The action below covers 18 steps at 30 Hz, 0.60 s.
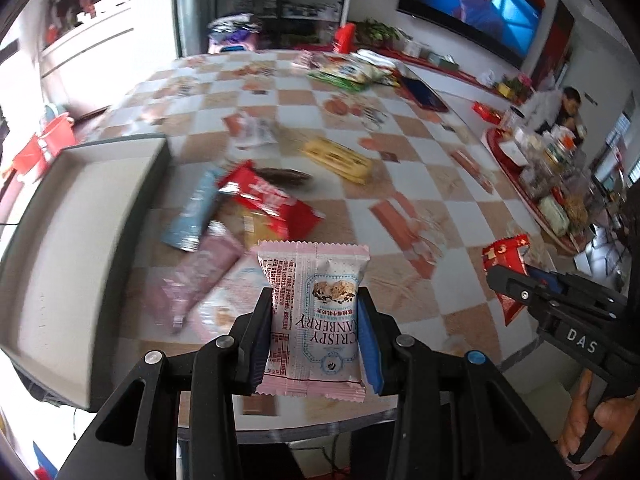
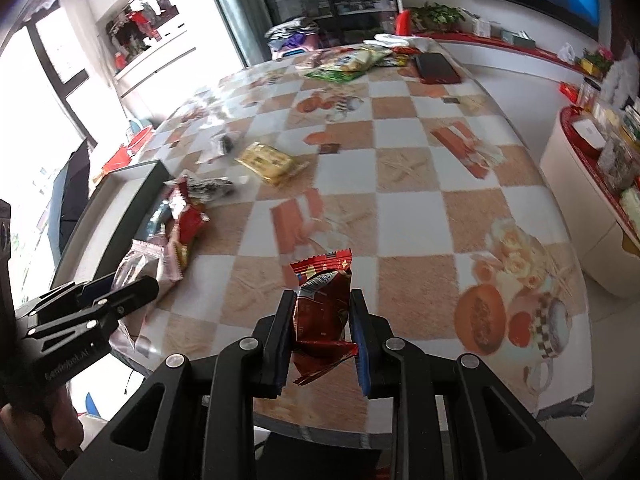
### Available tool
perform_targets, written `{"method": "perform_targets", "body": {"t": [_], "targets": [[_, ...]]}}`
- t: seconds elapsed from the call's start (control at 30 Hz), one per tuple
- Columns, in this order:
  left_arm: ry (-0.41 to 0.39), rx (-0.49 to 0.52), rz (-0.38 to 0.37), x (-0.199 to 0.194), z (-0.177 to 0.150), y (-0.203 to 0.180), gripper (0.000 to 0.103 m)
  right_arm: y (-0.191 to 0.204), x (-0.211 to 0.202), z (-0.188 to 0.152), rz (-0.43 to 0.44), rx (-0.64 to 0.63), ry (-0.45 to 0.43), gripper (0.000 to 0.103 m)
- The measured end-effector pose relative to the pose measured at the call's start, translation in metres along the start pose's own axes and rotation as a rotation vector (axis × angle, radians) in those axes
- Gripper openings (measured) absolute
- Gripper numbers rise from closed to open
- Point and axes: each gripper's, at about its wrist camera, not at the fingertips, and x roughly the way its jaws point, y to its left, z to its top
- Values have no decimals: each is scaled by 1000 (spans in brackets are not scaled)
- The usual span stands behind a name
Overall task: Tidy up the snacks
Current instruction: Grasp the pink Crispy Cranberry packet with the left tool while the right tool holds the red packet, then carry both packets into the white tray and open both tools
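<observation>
My left gripper (image 1: pixel 314 300) is shut on a pink and white cranberry crisp packet (image 1: pixel 316 316), held upright above the near table edge. My right gripper (image 2: pixel 322 300) is shut on a red snack packet (image 2: pixel 322 312), also above the near edge; it shows in the left wrist view (image 1: pixel 505 258) at the right. A shallow grey box (image 1: pixel 60 248) lies open at the left. Beside it lies a loose pile: a red packet (image 1: pixel 266 196), a blue one (image 1: pixel 196 210), a pink one (image 1: pixel 196 276). A yellow packet (image 1: pixel 338 158) lies farther out.
The checkered tablecloth (image 2: pixel 416 208) covers the table. Green and white snack bags (image 2: pixel 344 62) and a dark red tablet (image 2: pixel 436 68) lie at the far end. A round red-rimmed stand with jars (image 2: pixel 592 152) is to the right. The left gripper appears in the right wrist view (image 2: pixel 136 288).
</observation>
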Motion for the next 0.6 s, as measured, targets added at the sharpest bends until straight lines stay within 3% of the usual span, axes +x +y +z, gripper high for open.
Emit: {"method": "perform_targets", "body": {"t": [0.23, 0.6], "targets": [[-59, -83, 88, -24, -2, 57, 42, 52, 6, 17, 70, -94, -3, 27], [-86, -279, 238, -43, -11, 170, 42, 186, 43, 45, 250, -319, 25, 28]]}}
